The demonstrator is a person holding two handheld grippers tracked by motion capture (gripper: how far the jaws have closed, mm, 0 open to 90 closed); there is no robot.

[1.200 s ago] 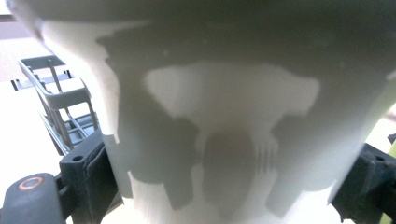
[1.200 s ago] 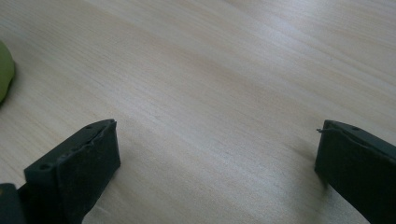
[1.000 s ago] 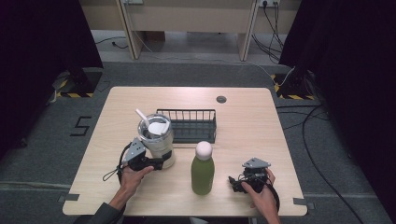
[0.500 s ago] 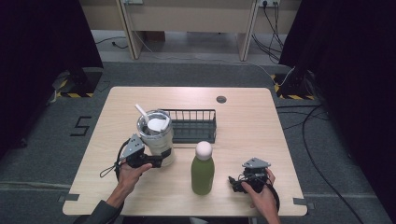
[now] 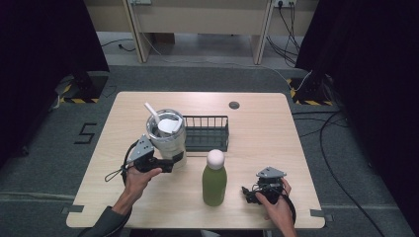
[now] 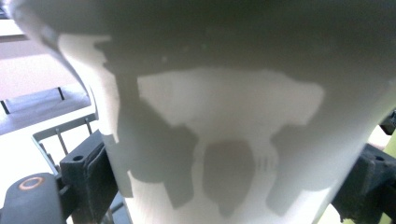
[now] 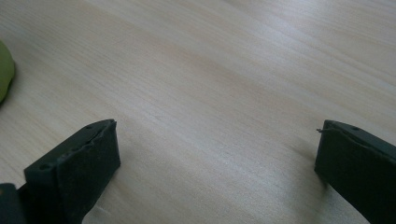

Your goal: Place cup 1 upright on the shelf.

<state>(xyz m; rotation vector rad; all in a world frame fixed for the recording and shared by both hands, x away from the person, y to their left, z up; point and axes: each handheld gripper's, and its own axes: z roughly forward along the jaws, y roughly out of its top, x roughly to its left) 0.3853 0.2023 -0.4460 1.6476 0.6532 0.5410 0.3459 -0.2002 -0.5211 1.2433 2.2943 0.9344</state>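
The left gripper (image 5: pixel 167 164), left of centre in the high view, has its jaws set against either side of the lower body of the steel tumbler (image 5: pixel 167 138), clamped on it; in the left gripper view the tumbler's pale wall (image 6: pixel 219 130) fills the gap between the two jaws. The right gripper (image 5: pixel 249 193), at the lower right of the high view, rests low over the table (image 5: pixel 276 133) with its jaws wide apart and only bare wood between them. Between the two grippers stands the green bottle (image 5: pixel 214 177), and just right of the tumbler lies the dark wire rack (image 5: pixel 206 132).
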